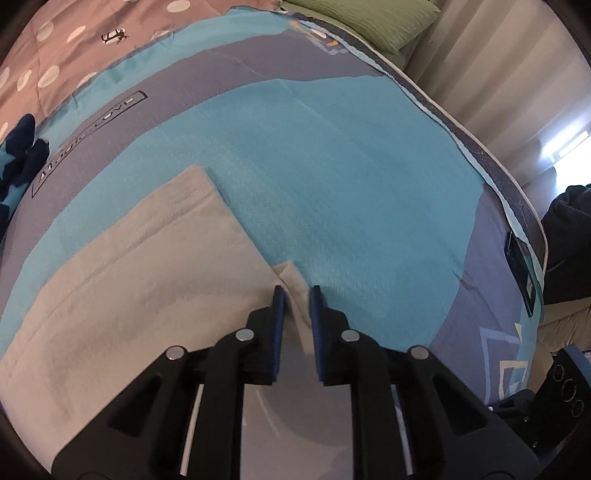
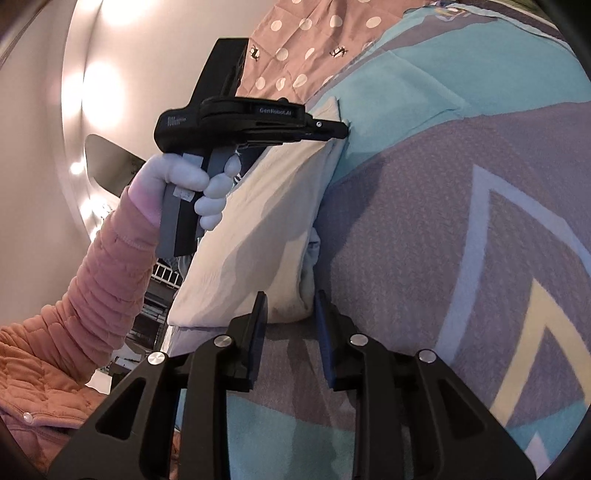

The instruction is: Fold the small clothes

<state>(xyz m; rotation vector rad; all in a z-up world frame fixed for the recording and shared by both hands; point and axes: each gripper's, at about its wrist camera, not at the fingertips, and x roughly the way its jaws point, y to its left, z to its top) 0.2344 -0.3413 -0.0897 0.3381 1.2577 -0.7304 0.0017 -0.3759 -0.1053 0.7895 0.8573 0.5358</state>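
A cream-white garment (image 1: pixel 147 277) lies flat on the blue and grey bedspread (image 1: pixel 332 166). In the left wrist view my left gripper (image 1: pixel 297 293) points steeply down at the garment's corner, and a fold of cloth is pinched between its blue pads. The right wrist view shows the same garment (image 2: pixel 266 221) stretching away from me. My right gripper (image 2: pixel 290 304) has the near corner bunched between its fingers. At the far corner sits the left gripper (image 2: pixel 345 129), held by a person's hand (image 2: pixel 207 192) in a pink sleeve.
A brown polka-dot quilt (image 1: pixel 55 55) and a green pillow (image 1: pixel 362 18) lie at the far side of the bed. A dark blue patterned cloth (image 1: pixel 18 147) sits at the left edge. The bed's edge (image 1: pixel 517 192) runs along the right, with curtains beyond.
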